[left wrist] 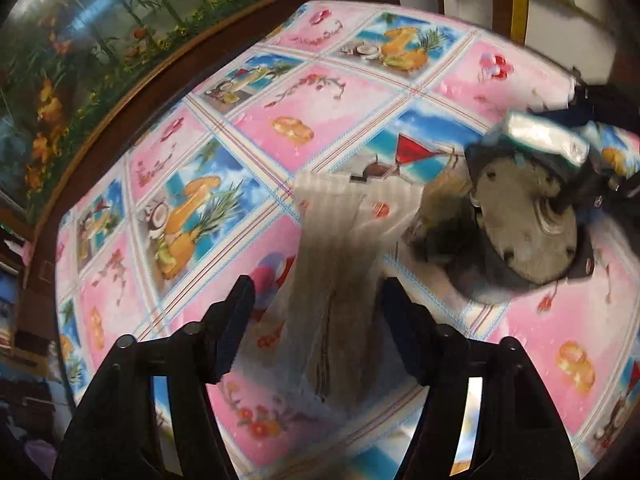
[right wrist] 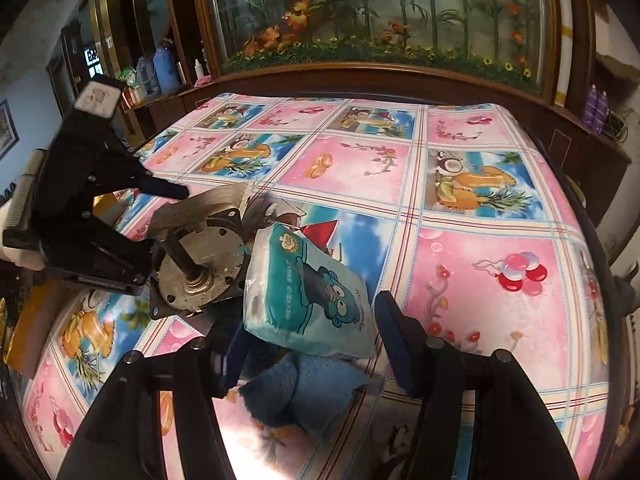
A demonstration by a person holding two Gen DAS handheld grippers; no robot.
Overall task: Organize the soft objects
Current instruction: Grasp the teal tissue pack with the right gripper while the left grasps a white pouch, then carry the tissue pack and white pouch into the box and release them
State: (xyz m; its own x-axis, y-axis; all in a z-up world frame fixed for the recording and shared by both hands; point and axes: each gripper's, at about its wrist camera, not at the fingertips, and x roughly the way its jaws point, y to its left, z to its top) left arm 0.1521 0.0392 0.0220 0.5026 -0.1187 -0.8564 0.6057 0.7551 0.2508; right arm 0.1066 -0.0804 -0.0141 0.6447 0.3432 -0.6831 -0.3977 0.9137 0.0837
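Between the right gripper's [right wrist: 310,344] wide-spread fingers leans a teal plastic tissue pack [right wrist: 306,292] over blue knitted cloth [right wrist: 304,396]; light, squashy, slippery, best pinched mid-body. Left gripper [left wrist: 316,312] gapes around striped grey fabric [left wrist: 340,264] beside a metal motor [left wrist: 528,216].

— Item one? A teal tissue pack [right wrist: 308,296], cartoon-printed, is seen tilted against the metal motor [right wrist: 200,264].
— Item two? A blue knitted cloth [right wrist: 304,396], crumpled, just before the motor.
— Item three? A striped beige cloth [left wrist: 340,264], draped, left of the motor.
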